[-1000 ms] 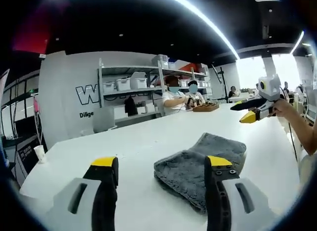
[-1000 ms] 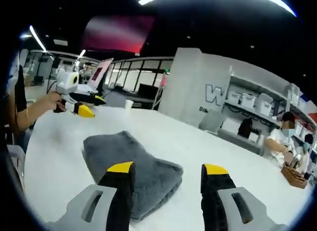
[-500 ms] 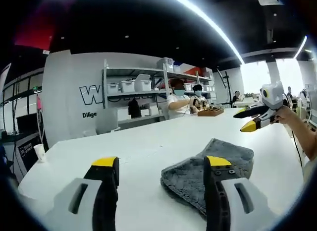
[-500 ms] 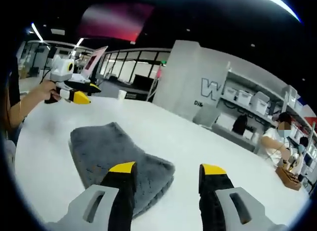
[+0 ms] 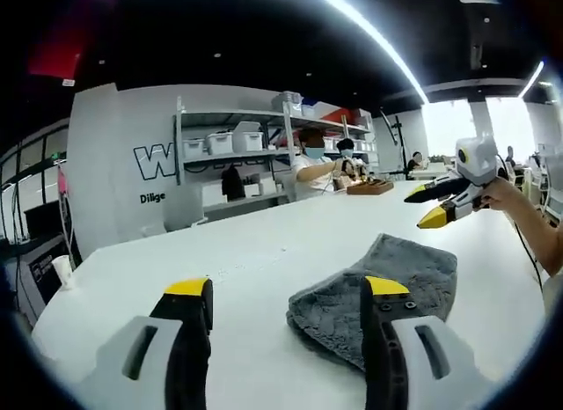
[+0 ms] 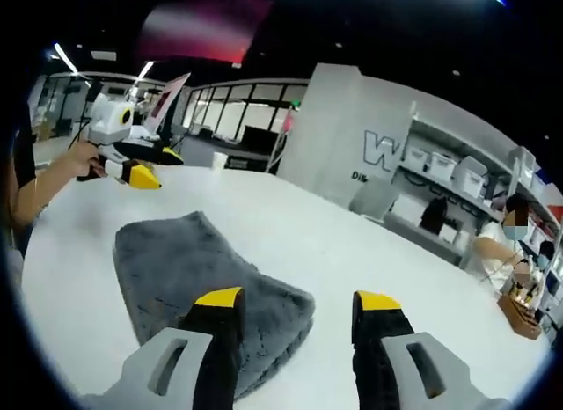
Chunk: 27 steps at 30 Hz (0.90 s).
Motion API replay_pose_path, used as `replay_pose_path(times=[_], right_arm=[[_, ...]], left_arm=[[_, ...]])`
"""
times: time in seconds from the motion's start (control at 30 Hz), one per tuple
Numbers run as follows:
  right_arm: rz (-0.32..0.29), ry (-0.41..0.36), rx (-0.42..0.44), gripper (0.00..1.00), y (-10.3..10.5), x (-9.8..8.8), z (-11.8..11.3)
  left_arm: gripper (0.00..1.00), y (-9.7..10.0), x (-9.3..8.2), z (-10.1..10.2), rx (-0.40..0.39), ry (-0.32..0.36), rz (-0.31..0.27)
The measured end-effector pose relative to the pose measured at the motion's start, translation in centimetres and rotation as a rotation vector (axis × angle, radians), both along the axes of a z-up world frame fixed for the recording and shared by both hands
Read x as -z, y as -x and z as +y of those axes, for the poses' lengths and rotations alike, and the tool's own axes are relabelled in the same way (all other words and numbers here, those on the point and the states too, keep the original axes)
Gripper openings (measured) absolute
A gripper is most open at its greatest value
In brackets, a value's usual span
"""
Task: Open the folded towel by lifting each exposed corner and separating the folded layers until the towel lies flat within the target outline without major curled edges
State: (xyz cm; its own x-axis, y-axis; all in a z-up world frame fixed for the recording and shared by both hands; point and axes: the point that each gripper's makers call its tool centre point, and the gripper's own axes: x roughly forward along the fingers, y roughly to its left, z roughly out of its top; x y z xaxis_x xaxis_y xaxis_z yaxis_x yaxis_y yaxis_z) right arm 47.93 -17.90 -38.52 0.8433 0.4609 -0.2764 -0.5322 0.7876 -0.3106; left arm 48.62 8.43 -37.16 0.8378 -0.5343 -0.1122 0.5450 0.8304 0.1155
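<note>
A folded grey towel lies on the white table, ahead and right of my left gripper, whose jaws stand open with nothing between them. The right jaw overlaps the towel's near edge in that view. In the right gripper view the same towel lies ahead and left of my right gripper, also open and holding nothing. My right gripper appears at the far right of the left gripper view, held in a hand above the table. My left gripper shows likewise at the left of the right gripper view.
Shelving with white bins stands against a grey wall beyond the table. Two people sit at the table's far end beside a brown tray. A paper cup stands near the table's left edge. The person's forearm reaches in from the right.
Both views have shifted slightly with the hands. The towel has not moved on the table. Both grippers' jaws stay open.
</note>
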Motion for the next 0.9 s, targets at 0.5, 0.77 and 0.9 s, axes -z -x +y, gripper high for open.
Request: replay_pose_path(times=[0.5,0.77,0.9], right_arm=[[0.024,-0.017,0.037,0.43,-2.5,1.5,-0.3],[0.061,0.012,0.022,0.44,-3.7,3.1,0.5],[0.070,0.009,0.018,0.43,-3.9,3.7,0.8]], left_arm=[[0.64,-2.2,1.3,-1.1,0.006,-0.026,0.014],[0.64,-2.6,2.9,-1.0,-0.004,-0.025,0.051],[0.64,-2.6,2.9,-1.8,0.024,0.093,0.093]])
